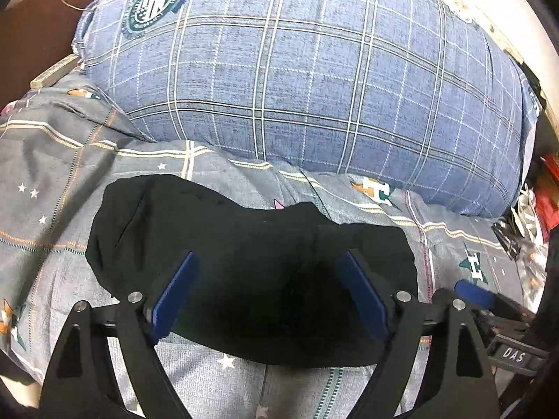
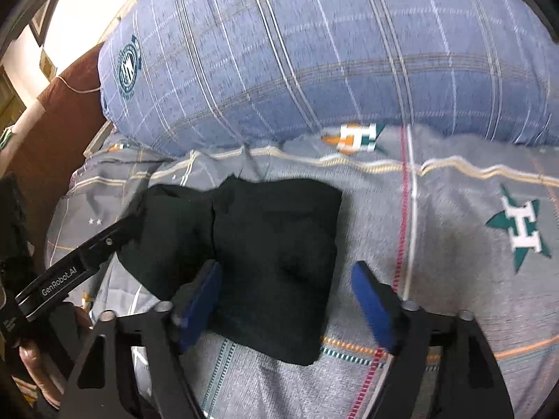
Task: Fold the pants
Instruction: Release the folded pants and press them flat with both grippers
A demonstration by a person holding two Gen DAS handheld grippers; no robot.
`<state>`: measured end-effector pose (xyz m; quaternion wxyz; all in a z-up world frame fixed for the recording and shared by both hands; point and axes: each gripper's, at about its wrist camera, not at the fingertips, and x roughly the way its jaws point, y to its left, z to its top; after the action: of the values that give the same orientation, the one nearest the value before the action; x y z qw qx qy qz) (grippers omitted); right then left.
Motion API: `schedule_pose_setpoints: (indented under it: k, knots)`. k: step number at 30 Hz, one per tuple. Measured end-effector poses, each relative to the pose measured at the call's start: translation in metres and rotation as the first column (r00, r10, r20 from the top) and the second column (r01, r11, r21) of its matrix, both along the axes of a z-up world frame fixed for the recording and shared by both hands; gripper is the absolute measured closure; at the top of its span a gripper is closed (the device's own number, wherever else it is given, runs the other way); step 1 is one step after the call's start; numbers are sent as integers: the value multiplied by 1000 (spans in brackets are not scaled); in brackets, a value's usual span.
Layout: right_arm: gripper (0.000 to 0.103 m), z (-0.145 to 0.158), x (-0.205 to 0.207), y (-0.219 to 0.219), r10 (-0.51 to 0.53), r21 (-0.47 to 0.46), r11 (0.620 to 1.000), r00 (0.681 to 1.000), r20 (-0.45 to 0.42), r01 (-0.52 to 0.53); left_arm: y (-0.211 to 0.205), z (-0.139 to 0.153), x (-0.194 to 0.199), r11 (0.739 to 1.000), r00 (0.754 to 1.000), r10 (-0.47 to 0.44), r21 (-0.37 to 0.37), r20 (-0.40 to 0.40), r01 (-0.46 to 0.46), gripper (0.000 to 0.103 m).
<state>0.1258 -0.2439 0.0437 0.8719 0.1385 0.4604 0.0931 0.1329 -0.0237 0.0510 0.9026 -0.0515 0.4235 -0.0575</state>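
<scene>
The black pants (image 1: pixel 251 265) lie folded into a compact bundle on the grey patterned bedsheet (image 1: pixel 52 181). My left gripper (image 1: pixel 269 269) is open, its blue fingers spread just above the bundle, holding nothing. In the right wrist view the pants (image 2: pixel 265 255) lie left of centre. My right gripper (image 2: pixel 286 279) is open over the bundle's right edge, its left finger above the cloth and its right finger above the sheet (image 2: pixel 454 244). The left gripper's arm (image 2: pixel 77 265) reaches the bundle's left side there.
A large blue plaid pillow (image 1: pixel 314 80) lies just behind the pants, also in the right wrist view (image 2: pixel 332 52). A dark brown headboard (image 1: pixel 31 24) is at far left. Clutter (image 1: pixel 534 209) sits off the bed's right edge.
</scene>
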Motion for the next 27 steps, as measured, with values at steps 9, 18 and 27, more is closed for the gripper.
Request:
schedule_pose_setpoints:
  k: [9, 18, 27]
  knots:
    - [18, 29, -9, -18, -44, 51, 998, 996, 81, 40, 17, 10, -1, 997, 999, 50, -57, -1, -50, 16]
    - [4, 8, 0, -9, -29, 44, 999, 999, -40, 31, 13, -17, 6, 998, 993, 63, 32, -99, -60, 15]
    - [1, 5, 0, -3, -24, 17, 1000, 998, -55, 25, 14, -19, 8, 997, 994, 48, 64, -102, -42, 11]
